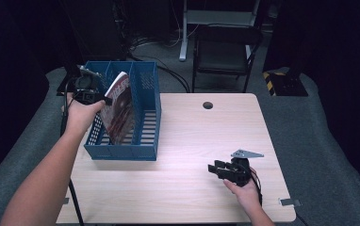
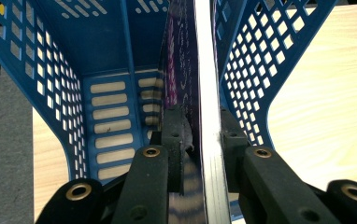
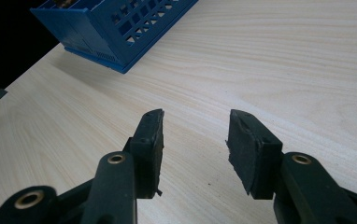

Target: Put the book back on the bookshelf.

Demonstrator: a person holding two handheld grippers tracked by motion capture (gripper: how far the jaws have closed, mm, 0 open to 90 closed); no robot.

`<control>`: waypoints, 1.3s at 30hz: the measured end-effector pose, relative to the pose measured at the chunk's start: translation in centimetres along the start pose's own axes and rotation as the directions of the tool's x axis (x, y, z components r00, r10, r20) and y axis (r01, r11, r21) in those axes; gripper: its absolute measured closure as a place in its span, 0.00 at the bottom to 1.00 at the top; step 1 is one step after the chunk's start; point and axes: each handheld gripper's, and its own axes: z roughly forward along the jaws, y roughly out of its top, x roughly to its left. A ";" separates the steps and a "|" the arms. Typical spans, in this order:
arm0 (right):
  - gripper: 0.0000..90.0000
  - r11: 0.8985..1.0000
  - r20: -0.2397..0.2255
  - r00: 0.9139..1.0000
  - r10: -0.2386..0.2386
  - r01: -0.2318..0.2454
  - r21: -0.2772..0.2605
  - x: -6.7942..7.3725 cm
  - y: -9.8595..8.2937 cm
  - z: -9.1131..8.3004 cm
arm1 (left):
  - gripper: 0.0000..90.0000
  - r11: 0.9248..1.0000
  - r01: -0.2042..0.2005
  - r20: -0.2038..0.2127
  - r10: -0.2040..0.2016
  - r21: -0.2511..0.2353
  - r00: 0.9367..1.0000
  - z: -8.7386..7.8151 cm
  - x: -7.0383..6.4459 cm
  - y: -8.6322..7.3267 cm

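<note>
Pale wood is my desk (image 1: 192, 141), and the blue rack (image 1: 145, 117) stands at its left edge. Inside the rack a book (image 1: 118, 106) leans tilted in a compartment, my left claw (image 2: 197, 128) clamped on its upper edge. My right claw (image 3: 194, 135) hovers spread apart over the bare desk, well apart from the rack.

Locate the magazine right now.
High view, left side: the magazine stands tilted inside the blue file rack, its upper edge pinched by the left gripper.
</note>
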 end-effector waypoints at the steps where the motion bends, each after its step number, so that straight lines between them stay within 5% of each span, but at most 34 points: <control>1: 0.62 1.000 0.002 1.000 0.004 -0.004 0.001 0.0 0.0 0.0 | 0.87 1.000 -0.001 -0.003 0.001 0.000 1.000 0.0 0.0 0.0; 39: 0.62 1.000 0.000 1.000 0.003 -0.003 -0.002 0.0 0.0 0.0 | 0.93 0.998 0.028 -0.082 -0.032 -0.048 0.996 0.1 0.6 0.2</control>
